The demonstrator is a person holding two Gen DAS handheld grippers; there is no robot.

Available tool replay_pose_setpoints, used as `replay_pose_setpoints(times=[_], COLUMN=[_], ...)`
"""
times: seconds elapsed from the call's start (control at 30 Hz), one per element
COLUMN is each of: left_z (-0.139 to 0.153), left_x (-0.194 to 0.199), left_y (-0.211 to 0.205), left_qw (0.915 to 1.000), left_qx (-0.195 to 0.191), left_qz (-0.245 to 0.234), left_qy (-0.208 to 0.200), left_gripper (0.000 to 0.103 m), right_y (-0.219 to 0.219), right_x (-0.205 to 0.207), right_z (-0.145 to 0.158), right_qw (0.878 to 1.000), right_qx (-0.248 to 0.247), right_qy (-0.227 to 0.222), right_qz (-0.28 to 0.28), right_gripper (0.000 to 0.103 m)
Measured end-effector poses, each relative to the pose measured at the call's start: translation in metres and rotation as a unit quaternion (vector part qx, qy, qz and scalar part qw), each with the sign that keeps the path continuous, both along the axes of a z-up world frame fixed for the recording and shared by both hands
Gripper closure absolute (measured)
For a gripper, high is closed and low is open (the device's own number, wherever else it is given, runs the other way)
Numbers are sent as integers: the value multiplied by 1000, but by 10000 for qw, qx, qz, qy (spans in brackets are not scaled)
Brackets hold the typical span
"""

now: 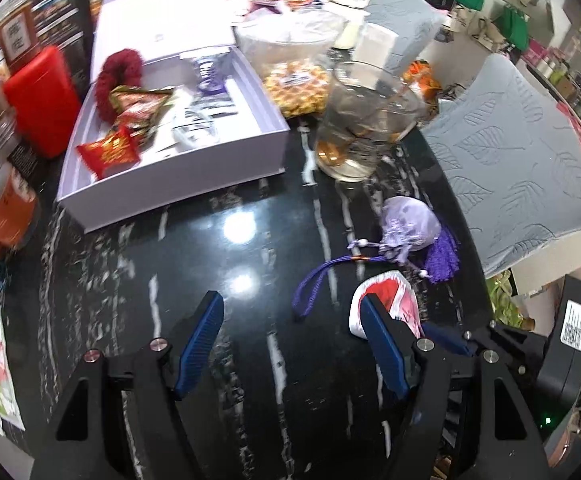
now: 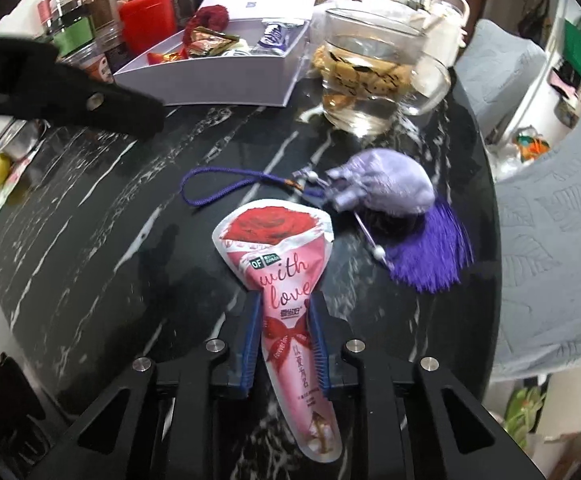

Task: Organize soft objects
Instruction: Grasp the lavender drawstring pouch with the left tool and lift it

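Right gripper [image 2: 284, 314] pinched the pink rose-print packet [image 2: 286, 280] mid-body, near edge of the marble table [image 2: 90, 208] | left gripper [image 1: 292, 322] spread, empty | advice was: lift straight, clear the lilac sachet [image 2: 382, 190], carry far-left to the white box [image 2: 218, 80].

Bright overhead glare (motion-blurred) — fisheye-warped edges.

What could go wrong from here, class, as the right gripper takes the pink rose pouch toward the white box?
1. The right gripper pinches the pink rose pouch at its narrow waist only; the wide top may flop or slip free.
2. The lilac sachet with its purple tassel lies right beside the pouch, so a sideways lift may drag it.
3. The glass jug of liquid stands next to the white box; a wide swing could knock it.
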State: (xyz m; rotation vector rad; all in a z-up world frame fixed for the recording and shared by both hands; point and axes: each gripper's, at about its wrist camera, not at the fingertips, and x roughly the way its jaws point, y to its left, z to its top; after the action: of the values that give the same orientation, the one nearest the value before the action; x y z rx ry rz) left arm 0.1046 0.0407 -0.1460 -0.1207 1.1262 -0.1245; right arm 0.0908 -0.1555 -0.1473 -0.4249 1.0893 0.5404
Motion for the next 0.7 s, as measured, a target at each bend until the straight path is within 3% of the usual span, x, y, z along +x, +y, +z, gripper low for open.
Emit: replay_pose_setpoints(times=[0.23,0.4,0.7], left_z=[-1,-9,-30], left_x=[15,32,64], left_y=[-36,-63,-97], left_qw=[9985,9964,9928], left_qx=[-162,-256,-160], left_qz=[-507,-803,-1187], left_qy=[-89,-95,-31], left_gripper=[33,33,33], right_y=[-46,-72,-109], right_x=[-1,4,25], right_z=[17,29,43], right_qw=[9966,9932,9830], right_qx=[409,384,595], right_qy=[137,4,-133], right_qz=[-698,-1097,-1732], right_gripper=[80,80,80])
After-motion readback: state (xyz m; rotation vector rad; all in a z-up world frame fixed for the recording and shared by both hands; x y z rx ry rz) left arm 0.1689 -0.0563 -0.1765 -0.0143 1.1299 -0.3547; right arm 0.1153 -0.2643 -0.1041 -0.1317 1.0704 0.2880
